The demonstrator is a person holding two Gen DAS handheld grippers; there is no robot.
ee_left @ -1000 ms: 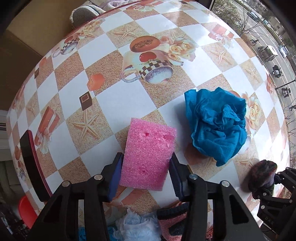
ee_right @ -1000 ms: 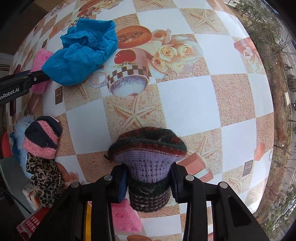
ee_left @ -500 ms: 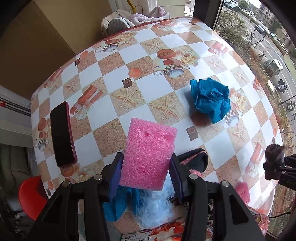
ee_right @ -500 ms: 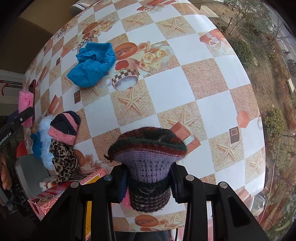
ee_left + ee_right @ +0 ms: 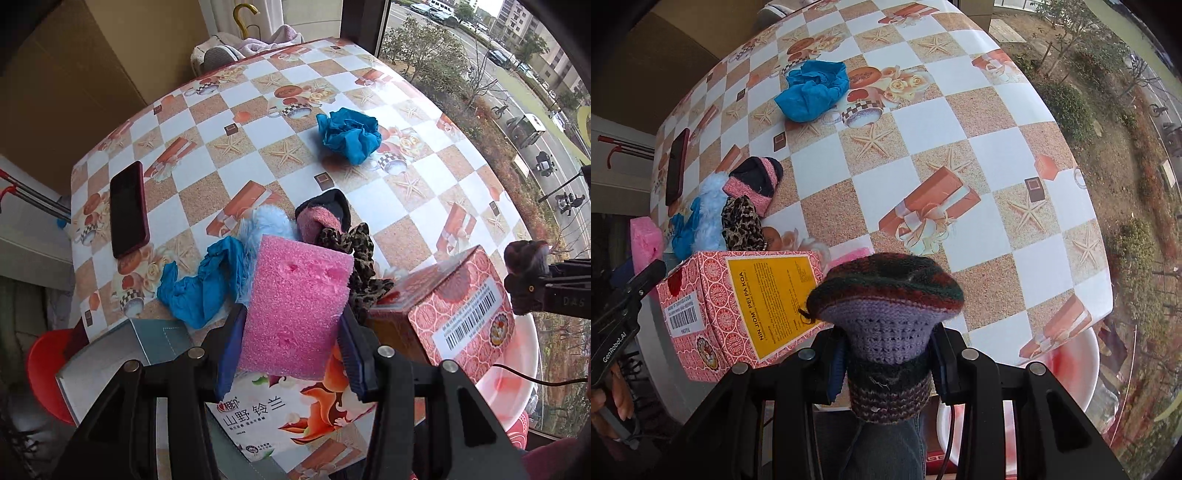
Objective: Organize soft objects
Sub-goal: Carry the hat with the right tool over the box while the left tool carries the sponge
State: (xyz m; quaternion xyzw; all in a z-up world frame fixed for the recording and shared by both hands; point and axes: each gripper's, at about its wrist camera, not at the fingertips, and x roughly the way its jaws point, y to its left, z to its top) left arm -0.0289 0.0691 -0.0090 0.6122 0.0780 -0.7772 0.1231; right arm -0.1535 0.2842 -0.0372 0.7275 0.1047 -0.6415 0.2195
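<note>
Table (image 5: 388, 206): more of the chequered cloth is taken in by both wrist views than a second ago, its near edge and the floor beyond now included; both grippers are judged to have been raised and drawn back toward the near edge.
Boxes: a red patterned box (image 5: 458, 314) at 3 o'clock of the left view and a flowered box (image 5: 295, 410) at 6 o'clock have come into view; neither was seen a second ago. They are judged the likely places for sorting.
Pile of soft things (image 5: 280, 240): left at the near edge of the table, at the centre of the left view and 9 o'clock of the right view.
Blue cloth (image 5: 349, 134): left lying alone on the table at 12 o'clock, now far smaller in frame.
Sponge (image 5: 295, 306): pink, held off the table over the flowered box, unchanged in the grip.
Knitted hat (image 5: 886, 332): held clear of the table at the near edge.
Left gripper (image 5: 291, 347): pointed steeply down; jaws half apart, pressed on the sponge's sides.
Right gripper (image 5: 890, 362): pointed steeply down; jaws nearly closed, pinched on the hat's band.
Task meaning: two items lifted, not yet released.
</note>
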